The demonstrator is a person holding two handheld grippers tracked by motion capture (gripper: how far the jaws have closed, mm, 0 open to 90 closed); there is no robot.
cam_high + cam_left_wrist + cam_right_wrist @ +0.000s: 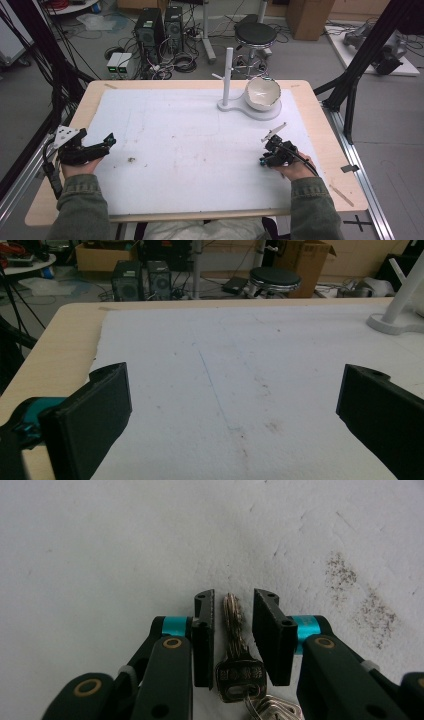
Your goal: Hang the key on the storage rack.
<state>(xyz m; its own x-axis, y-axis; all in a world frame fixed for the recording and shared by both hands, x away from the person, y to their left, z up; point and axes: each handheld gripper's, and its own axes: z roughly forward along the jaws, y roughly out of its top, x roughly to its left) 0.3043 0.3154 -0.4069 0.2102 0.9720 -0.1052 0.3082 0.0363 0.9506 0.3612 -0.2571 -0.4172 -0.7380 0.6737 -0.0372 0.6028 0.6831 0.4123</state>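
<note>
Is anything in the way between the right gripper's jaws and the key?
No. The key lies on the white mat right between the right gripper's jaws, with only thin gaps of bare mat on each side.

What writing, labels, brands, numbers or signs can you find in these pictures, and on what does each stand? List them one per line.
Key between the right gripper's jaws: a stamped line of characters on its head, too small and blurred to read.
Cardboard box on the floor beyond the table: no legible print.
Two computer towers on the floor: no legible label.
Nothing else bears writing.
</note>
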